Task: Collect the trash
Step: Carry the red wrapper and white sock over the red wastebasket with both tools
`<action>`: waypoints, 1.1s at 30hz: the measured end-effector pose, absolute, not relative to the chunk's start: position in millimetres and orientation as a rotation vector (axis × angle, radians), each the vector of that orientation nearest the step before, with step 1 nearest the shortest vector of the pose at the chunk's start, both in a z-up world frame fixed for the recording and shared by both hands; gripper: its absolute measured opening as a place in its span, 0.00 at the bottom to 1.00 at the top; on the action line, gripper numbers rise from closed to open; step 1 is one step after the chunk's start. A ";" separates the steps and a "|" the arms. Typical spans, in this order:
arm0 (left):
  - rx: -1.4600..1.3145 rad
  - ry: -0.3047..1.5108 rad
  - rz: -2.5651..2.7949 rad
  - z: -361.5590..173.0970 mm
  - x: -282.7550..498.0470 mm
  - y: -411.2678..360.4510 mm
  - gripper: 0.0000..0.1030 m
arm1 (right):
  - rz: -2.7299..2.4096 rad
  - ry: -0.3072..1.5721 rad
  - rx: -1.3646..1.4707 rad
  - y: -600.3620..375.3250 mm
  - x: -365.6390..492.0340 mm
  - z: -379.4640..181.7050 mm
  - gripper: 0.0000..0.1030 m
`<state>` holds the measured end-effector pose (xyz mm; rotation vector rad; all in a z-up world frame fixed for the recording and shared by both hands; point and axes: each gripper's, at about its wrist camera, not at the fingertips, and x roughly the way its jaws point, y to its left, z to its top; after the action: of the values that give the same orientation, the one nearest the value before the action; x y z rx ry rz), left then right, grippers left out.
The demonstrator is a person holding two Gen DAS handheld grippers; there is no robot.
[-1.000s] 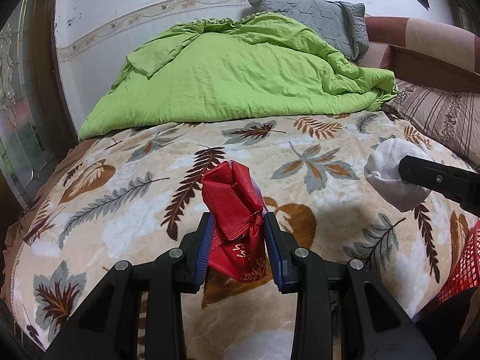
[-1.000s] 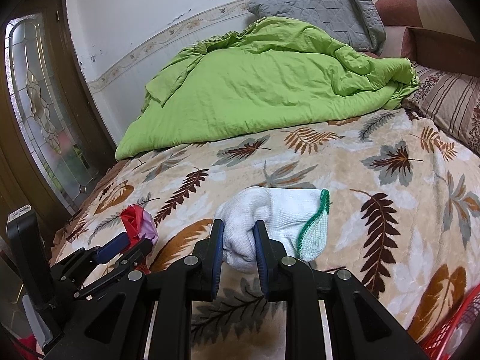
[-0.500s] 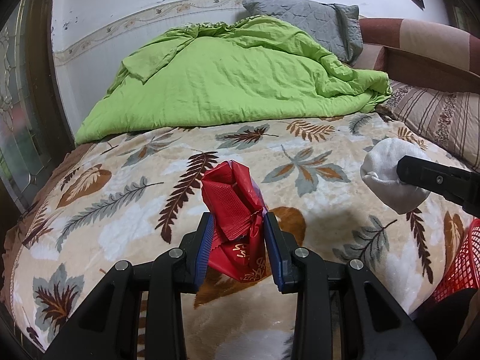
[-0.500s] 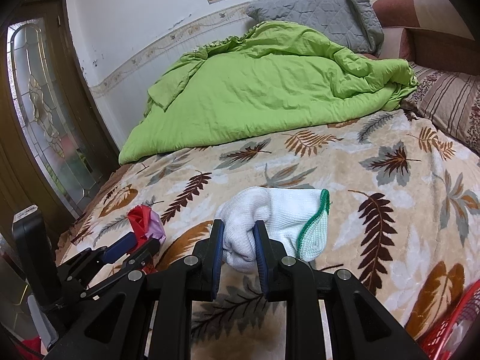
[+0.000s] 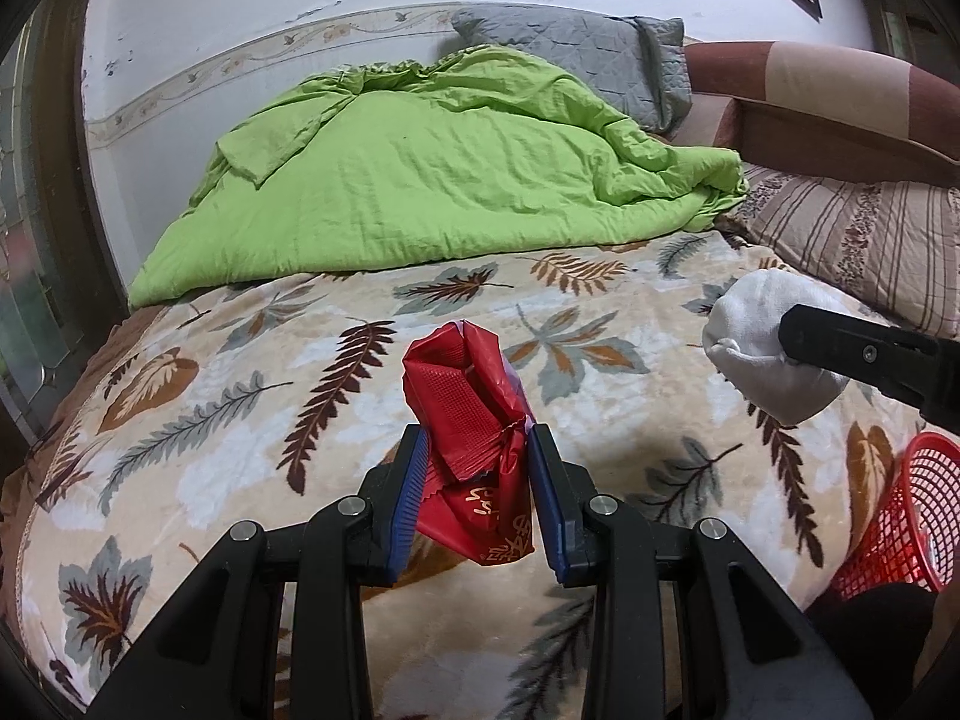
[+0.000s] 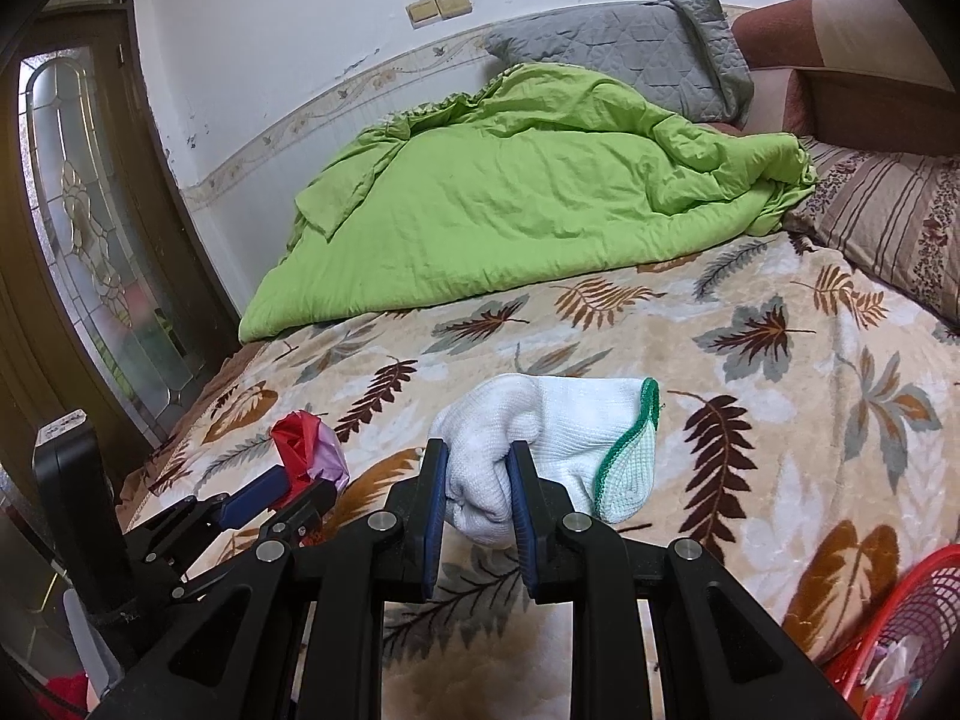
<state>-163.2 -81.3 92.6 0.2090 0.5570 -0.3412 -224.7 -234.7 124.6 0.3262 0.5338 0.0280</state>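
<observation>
In the lower centre of the left wrist view, the left gripper (image 5: 477,483) pinches a crumpled red wrapper (image 5: 468,420) between its blue fingers (image 5: 408,498), holding it above the leaf-patterned blanket (image 5: 240,396) on the bed. In the lower centre of the right wrist view, the right gripper (image 6: 477,492) has its fingers pressed onto a bunched white glove (image 6: 540,438) with a green cuff, also clear of the blanket. A red mesh basket (image 6: 900,618) sits at the lower right edge of the frame. A green quilt (image 5: 432,180) lies across the upper middle.
</observation>
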 end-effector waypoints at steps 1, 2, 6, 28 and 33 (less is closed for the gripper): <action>0.209 0.556 -0.345 93.3 -164.5 -82.4 0.32 | 0.026 0.533 0.327 -235.1 -226.2 125.5 0.21; 0.210 0.556 -0.349 93.8 -165.7 -83.4 0.32 | 0.025 0.531 0.327 -235.6 -227.6 126.4 0.21; 0.216 0.555 -0.374 96.7 -171.4 -89.0 0.32 | 0.020 0.524 0.332 -238.5 -233.8 130.4 0.21; 0.284 0.532 -0.677 122.9 -235.6 -171.9 0.32 | -0.160 0.511 0.441 -332.0 -334.1 141.5 0.21; 0.335 0.533 -0.823 125.2 -264.0 -216.6 0.32 | -0.264 0.526 0.476 -369.1 -379.1 134.0 0.21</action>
<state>-264.0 -216.6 125.2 0.3350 0.5332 -0.8228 -379.1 -369.1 134.0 0.4762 0.5261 -0.2638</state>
